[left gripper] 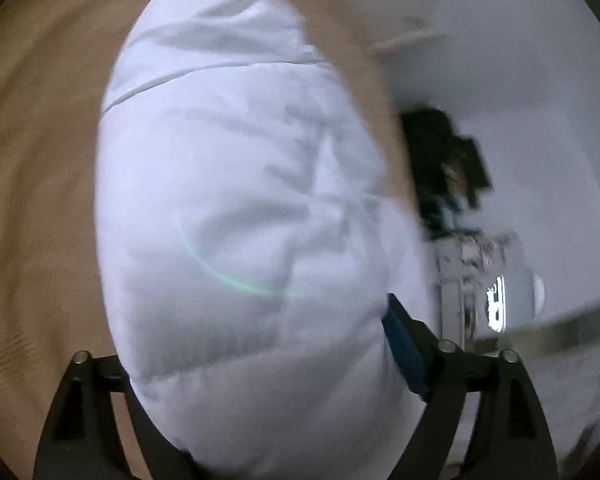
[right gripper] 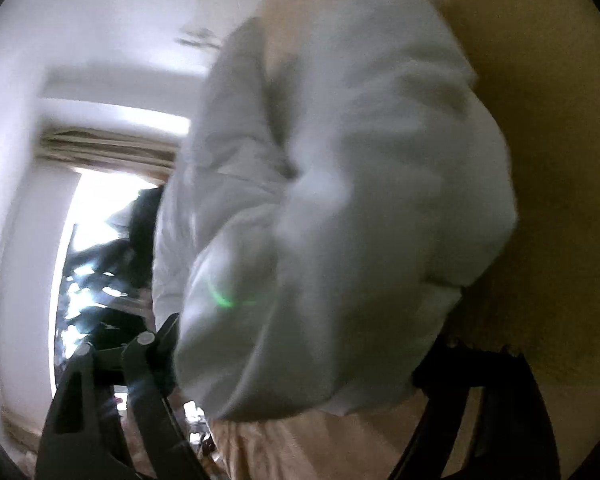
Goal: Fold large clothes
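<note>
Left wrist view shows the left gripper (left gripper: pixel 260 380) spread wide around a bulky white padded garment (left gripper: pixel 236 208) bunched over a tan surface (left gripper: pixel 32 200), while the right gripper (right gripper: pixel 296 380) likewise stands wide with the same puffy bundle between its jaws.

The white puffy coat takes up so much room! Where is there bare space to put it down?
In the left wrist view, the tan surface lies bare left of the white puffy coat. In the right wrist view, tan surface shows right of the coat and below it. The middle of both views is crowded: the coat bulges between each gripper's fingers. Both views are blurred.
</note>
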Demonstrator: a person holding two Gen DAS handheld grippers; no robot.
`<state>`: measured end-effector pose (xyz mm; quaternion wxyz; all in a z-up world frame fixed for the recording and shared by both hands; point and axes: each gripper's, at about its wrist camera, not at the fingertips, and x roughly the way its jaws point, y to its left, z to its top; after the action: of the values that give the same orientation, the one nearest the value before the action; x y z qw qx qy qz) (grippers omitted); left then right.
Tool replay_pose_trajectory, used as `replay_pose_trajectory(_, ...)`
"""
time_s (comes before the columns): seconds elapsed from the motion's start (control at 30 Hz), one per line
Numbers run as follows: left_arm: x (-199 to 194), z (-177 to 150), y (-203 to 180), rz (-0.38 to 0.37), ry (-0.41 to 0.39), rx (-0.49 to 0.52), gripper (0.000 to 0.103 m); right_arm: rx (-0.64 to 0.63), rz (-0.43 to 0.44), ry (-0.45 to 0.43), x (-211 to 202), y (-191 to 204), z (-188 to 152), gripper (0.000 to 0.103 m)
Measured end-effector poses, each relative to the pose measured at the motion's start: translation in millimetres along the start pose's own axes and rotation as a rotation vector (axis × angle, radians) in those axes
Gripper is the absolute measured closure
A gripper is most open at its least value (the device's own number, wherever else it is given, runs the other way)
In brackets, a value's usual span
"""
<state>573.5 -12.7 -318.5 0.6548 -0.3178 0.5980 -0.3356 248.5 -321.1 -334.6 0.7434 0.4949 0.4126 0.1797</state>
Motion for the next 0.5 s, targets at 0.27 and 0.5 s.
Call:
replay_pose_trajectory(0.27,-37,-38,-41,0.102,-0.172,-0.004,0.013,-0.031,-0.032,0.028,-6,-11,-2,0.013)
replay_pose_trajectory(0.5,-38,-146,-148,0.398,-0.286,0.403,0.013,-0.009,-0.112,-0.002,-63,-12,-16,0.012)
